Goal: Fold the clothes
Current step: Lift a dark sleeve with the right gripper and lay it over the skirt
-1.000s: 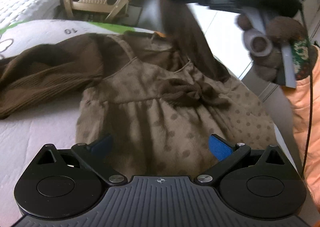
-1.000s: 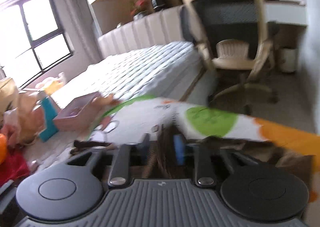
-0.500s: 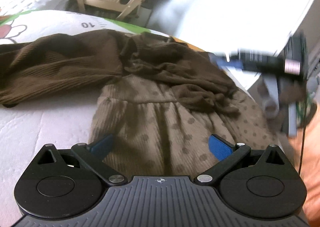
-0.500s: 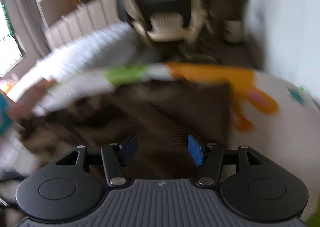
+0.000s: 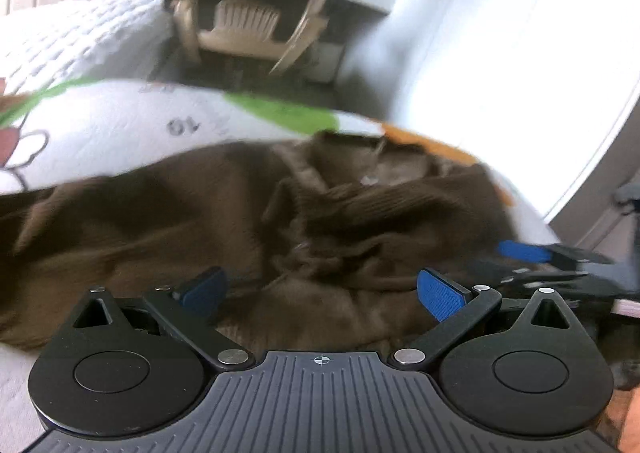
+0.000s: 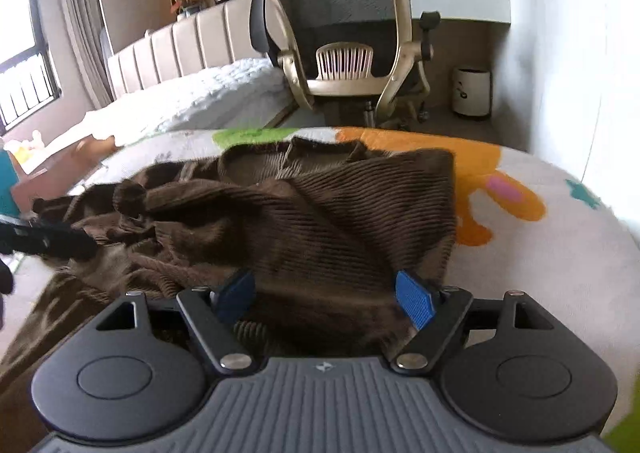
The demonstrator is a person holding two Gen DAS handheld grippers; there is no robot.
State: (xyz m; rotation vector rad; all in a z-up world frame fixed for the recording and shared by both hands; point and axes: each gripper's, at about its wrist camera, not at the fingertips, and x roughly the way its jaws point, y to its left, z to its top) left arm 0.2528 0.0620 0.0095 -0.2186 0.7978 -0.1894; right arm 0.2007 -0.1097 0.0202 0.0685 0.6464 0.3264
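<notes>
Right claw [image 6: 326, 299]: jaws apart and opening, blue pads clear of the cloth; the ribbed fabric lies between and just under them, not pinched
Left claw [image 5: 320, 291]: jaws apart, nothing clamped; it hovers over the lighter skirt part of the garment
Brown garment [image 6: 304, 221]: directly ahead of and below both claws, spread on a printed mat [image 6: 520, 237]; a dark ribbed sleeve is laid across the chest toward the left claw's side
Long axis: judged to run away from the claws, hem nearest, collar [image 6: 316, 147] farthest; the other sleeve [image 5: 100, 229] trails out beyond the left claw's left pad
Key relation: the folded sleeve sits right under the right claw, so that side looks done; the loose sleeve lies on the left claw's side, well apart from the right one
Nearer hand: the left claw, by my reading, is the one placed to take that loose sleeve
Claws to each other: the right claw shows at the right edge of the left view, near the garment's right side
Step in hand: probably letting go after laying the sleeve in
Risk: the bunched ribbed cloth near the bow may drag out when the claw lifts away
Beyond the garment: an office chair [image 6: 348, 33], then a bed [image 6: 192, 101]
Containers: a small white bin [image 6: 472, 93] stands by the far wall; its contents cannot be seen
</notes>
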